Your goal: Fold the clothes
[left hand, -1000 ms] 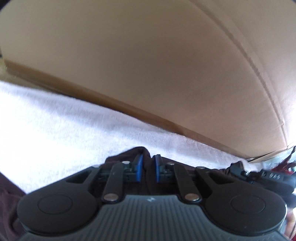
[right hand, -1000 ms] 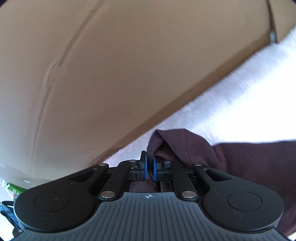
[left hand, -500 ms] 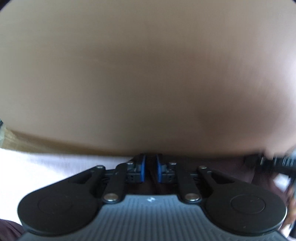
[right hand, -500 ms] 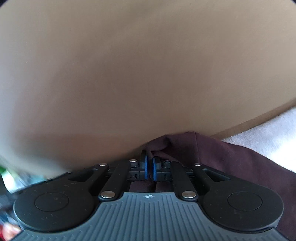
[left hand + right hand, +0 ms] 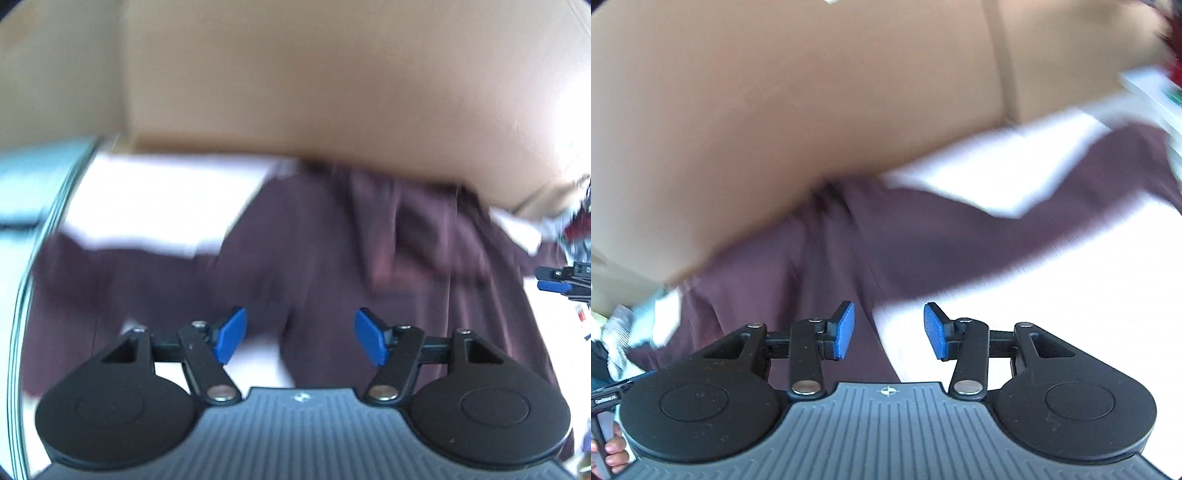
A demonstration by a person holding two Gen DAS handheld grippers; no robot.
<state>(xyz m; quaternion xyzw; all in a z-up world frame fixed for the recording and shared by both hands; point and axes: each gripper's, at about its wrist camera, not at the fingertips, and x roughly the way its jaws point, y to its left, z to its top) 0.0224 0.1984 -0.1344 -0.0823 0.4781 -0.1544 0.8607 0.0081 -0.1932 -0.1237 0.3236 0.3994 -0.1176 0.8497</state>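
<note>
Jaws opening on both our grippers, left gripper (image 5: 300,341) and right gripper (image 5: 889,330), nothing pinched now; maroon garment (image 5: 332,266) dropped onto white towel (image 5: 159,199), fold laid, regrasp next.

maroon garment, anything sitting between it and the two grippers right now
Nothing visible. The maroon garment lies spread on the white towel directly ahead of the left gripper and right gripper, whose jaws are opening with nothing between them. The cardboard box stands behind it.
</note>
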